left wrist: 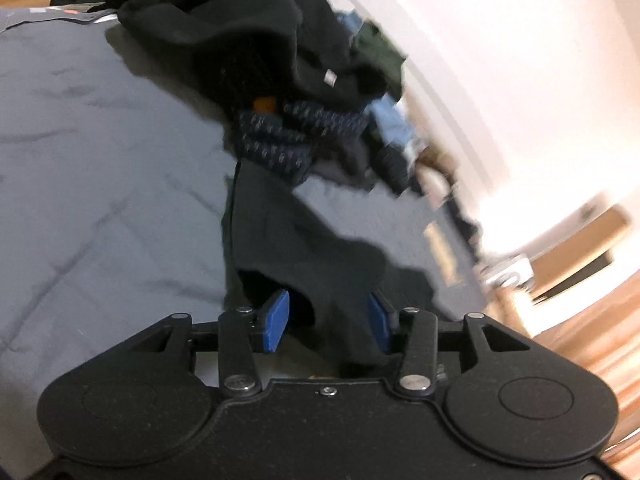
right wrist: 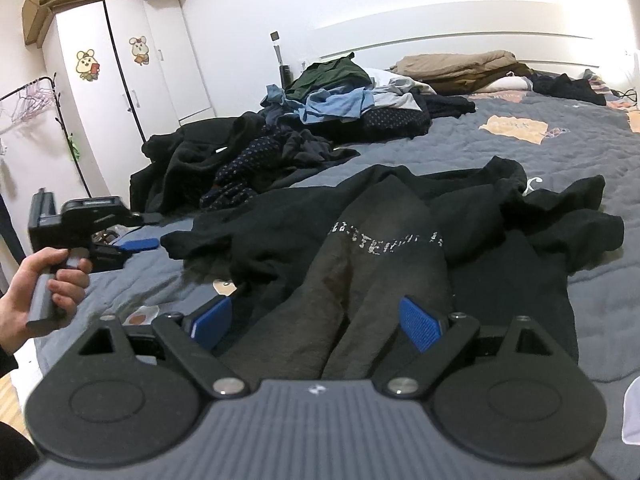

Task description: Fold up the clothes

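**Black garment spread on the bed, both claws loose around its cloth**

The black garment [right wrist: 400, 236] lies spread across the grey bed cover [right wrist: 540, 160], its printed white lettering facing up and its dark folds fanned toward the camera. It sits apart from the heap of unsorted clothes [right wrist: 320, 120] further up the bed, most likely so it can be worked on its own, on open cover where a fold can be laid flat.

The right claw [right wrist: 316, 322] hovers low over the near edge of that garment. Its blue pads [right wrist: 420, 324] stand wide apart with a ridge of grey-black cloth running between them, and neither pad presses on it, so it grips nothing. That wide stance suits a claw waiting to take a thick bunch of fabric.

The left claw [left wrist: 328, 322] is partly open. A drape of dark cloth [left wrist: 304, 248] hangs between its blue pads [left wrist: 276, 322] and over the right one, but the left pad stands clear of the fabric, so I read the cloth as released rather than pinched. In the right wrist view the same tool [right wrist: 92, 224] is held in a hand [right wrist: 44, 284] at the bed's left edge, just beside the garment's outstretched sleeve end [right wrist: 180, 240].

The garment is not yet folded: it is bunched in the middle, and the sleeves look uneven.
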`<move>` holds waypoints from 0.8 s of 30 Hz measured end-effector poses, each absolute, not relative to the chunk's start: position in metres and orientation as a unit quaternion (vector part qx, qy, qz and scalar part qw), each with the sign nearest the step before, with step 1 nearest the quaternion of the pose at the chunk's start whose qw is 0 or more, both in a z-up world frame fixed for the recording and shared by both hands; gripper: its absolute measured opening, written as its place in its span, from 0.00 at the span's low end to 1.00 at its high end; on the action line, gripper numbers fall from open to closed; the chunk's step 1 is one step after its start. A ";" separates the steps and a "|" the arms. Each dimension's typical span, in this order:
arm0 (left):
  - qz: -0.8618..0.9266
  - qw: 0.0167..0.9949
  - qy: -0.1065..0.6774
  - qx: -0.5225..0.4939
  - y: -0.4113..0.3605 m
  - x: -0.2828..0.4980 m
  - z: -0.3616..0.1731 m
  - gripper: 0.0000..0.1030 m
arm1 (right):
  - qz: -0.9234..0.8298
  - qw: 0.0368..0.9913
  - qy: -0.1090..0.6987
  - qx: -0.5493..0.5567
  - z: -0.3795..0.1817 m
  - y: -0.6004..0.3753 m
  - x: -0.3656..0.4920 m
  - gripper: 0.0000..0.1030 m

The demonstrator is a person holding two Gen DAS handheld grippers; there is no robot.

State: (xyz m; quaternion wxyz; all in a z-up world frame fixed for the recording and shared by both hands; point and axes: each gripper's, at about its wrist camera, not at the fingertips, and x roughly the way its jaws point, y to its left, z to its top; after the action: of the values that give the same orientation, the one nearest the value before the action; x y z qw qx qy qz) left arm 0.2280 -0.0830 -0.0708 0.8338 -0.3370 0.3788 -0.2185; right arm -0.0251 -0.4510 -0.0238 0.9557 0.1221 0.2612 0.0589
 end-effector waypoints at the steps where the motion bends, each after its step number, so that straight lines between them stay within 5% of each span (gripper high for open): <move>1: -0.214 0.833 0.384 -0.336 -0.089 0.231 -0.073 0.42 | 0.059 0.956 0.261 0.121 -0.023 -0.451 -0.026 0.88; 4: -0.208 0.831 0.388 -0.341 -0.104 0.237 -0.081 0.38 | 0.061 0.957 0.259 0.119 -0.022 -0.450 -0.026 0.88; 6: -0.203 0.833 0.397 -0.327 -0.110 0.241 -0.087 0.14 | 0.062 0.957 0.258 0.119 -0.021 -0.450 -0.026 0.88; 10: -0.199 0.837 0.417 -0.293 -0.099 0.238 -0.086 0.02 | 0.063 0.956 0.259 0.121 -0.021 -0.452 -0.025 0.88; 18: -0.148 0.826 0.462 -0.289 -0.042 0.226 -0.106 0.00 | 0.066 0.955 0.260 0.125 -0.021 -0.456 -0.025 0.88; 24: -0.195 0.842 0.432 -0.260 -0.061 0.178 -0.073 0.05 | 0.056 0.957 0.256 0.121 -0.017 -0.461 -0.031 0.88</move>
State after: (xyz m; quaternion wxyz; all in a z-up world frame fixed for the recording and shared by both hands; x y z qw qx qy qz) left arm 0.1780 -0.0614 -0.0729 0.8416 -0.2597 0.4317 -0.1945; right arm -0.0307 -0.4615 -0.0170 0.9573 0.1214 0.2564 0.0558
